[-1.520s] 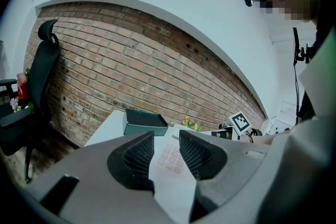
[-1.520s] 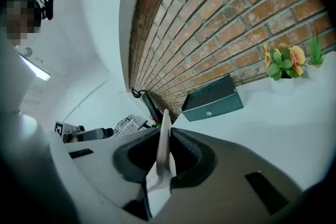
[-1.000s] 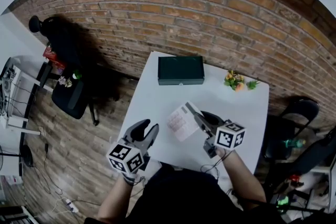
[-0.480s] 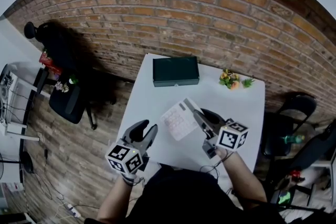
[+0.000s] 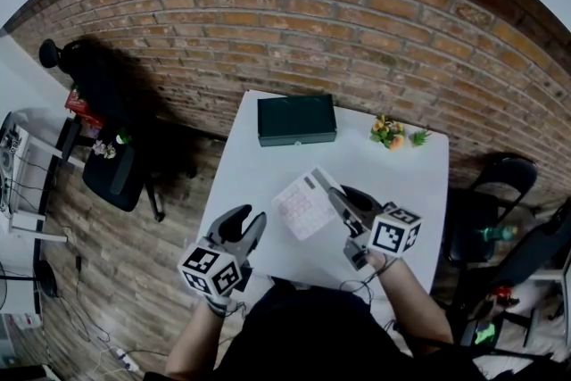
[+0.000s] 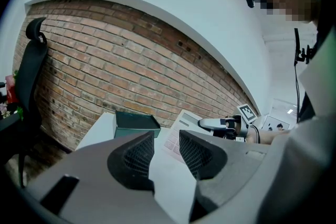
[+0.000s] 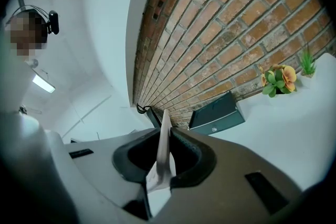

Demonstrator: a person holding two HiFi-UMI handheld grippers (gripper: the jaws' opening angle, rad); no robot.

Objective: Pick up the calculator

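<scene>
White table (image 5: 393, 183). Calculator (image 5: 303, 205): thin white slab, pale keys (edge-on in right gripper view), tilted over table's middle, right gripper (image 5: 337, 199) clamped on its edge. Dark green box (image 5: 296, 120) at far edge, well apart. Left gripper (image 5: 243, 223) near front-left edge, jaws apart, nothing between. Small flowers (image 5: 393, 136) far right.

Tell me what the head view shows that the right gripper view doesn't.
Head view only: the left gripper, the floor, and the calculator's keys. Right gripper view only: the calculator edge-on, clamped by the right gripper, and a ceiling light. Both: box, flowers, brick wall, table.
</scene>
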